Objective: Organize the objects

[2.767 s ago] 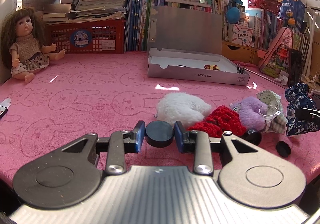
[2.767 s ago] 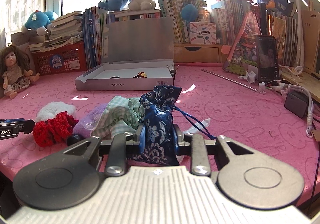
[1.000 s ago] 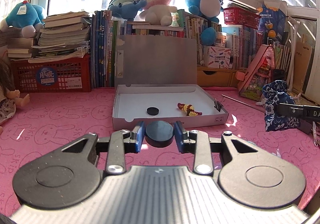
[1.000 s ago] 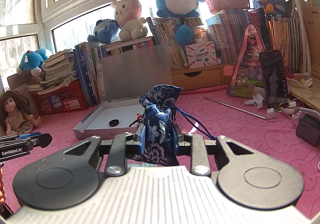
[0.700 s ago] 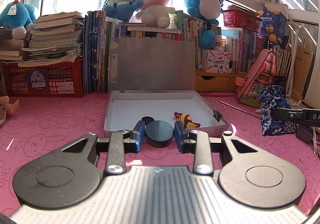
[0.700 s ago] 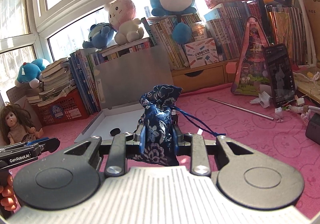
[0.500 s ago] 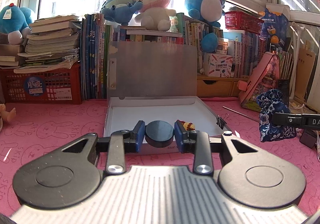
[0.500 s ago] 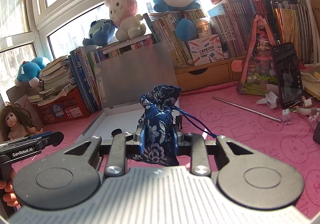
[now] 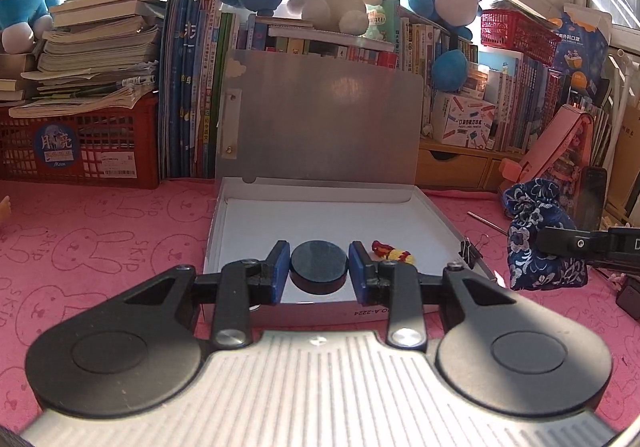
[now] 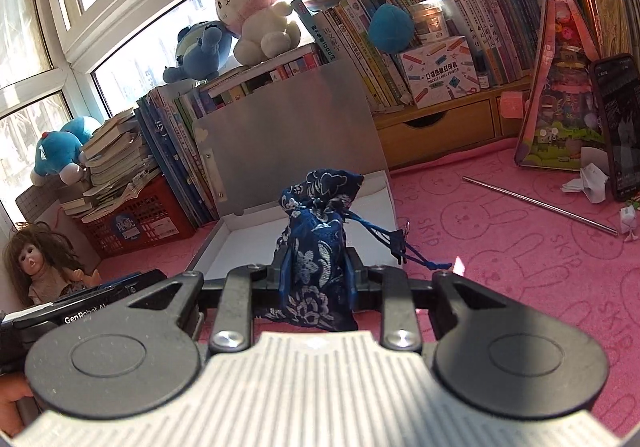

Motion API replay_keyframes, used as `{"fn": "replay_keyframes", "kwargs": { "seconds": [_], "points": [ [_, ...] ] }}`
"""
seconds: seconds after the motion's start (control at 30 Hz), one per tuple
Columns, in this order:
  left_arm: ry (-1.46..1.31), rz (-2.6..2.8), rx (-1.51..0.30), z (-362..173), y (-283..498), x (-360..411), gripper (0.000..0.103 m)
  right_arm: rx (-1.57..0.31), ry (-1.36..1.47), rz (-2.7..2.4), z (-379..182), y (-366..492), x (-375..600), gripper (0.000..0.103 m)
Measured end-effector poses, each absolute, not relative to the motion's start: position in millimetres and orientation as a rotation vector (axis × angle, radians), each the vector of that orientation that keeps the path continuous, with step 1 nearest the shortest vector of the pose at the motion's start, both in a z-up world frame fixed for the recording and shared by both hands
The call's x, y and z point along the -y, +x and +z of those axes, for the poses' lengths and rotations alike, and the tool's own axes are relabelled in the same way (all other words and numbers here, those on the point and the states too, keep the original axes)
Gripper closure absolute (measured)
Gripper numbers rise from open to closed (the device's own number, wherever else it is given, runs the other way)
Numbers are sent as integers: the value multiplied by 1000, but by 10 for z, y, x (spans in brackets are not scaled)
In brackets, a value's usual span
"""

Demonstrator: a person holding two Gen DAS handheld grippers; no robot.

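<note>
- Pink rabbit-print tablecloth (image 9: 100, 231) covers the desk, with rows of books and plush toys along the window behind it.
- An open white box (image 9: 436, 219) lies on the cloth, its grey lid (image 9: 320, 119) standing upright at the back edge.
- Inside the box, near the front wall, a small red and yellow toy (image 9: 390, 250) lies on the white floor; a black binder clip (image 9: 469, 249) is clipped to the right wall.
- The left gripper (image 9: 319, 267) is clenched on a black round puck (image 9: 319, 266), blue pads pressing both sides, and holds it over the front part of the box.
- The right gripper (image 10: 316, 277) is clamped on a blue floral drawstring pouch (image 10: 316, 231), which hangs upright between the jaws with its cord trailing to the right.
- From the left wrist view, the pouch (image 9: 540, 239) sits off the box's right side, above the cloth.
- A red crate (image 9: 80, 143) at the left holds a stack of books and papers on top.
- A doll (image 10: 44, 267) sits at the far left edge of the desk.
- A metal rod (image 10: 536, 203) lies on the cloth to the right, well apart from the box.
</note>
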State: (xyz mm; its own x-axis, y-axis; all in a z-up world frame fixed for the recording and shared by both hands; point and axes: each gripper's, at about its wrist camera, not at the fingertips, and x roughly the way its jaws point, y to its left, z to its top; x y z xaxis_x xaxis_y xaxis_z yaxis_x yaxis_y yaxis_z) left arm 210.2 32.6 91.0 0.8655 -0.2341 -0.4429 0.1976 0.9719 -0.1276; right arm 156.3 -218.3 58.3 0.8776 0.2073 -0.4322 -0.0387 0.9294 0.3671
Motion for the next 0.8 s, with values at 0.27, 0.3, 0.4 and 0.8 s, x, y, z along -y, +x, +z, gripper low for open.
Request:
{"fn": "replay_keyframes", "kwargs": {
  "seconds": [0.27, 0.3, 0.4, 0.8],
  "points": [
    [-101, -228, -522, 789, 2448, -339, 66, -552, 424, 152, 549, 1966, 2217, 73],
    [-106, -227, -530, 769, 2493, -339, 66, -562, 429, 152, 531, 2036, 2220, 73],
    [-102, -206, -558, 682, 2651, -316, 66, -602, 458, 150, 422, 2218, 2236, 73],
    [-97, -149, -653, 464, 3155, -273, 66, -674, 383, 47, 104, 2708, 2093, 73]
  ]
}}
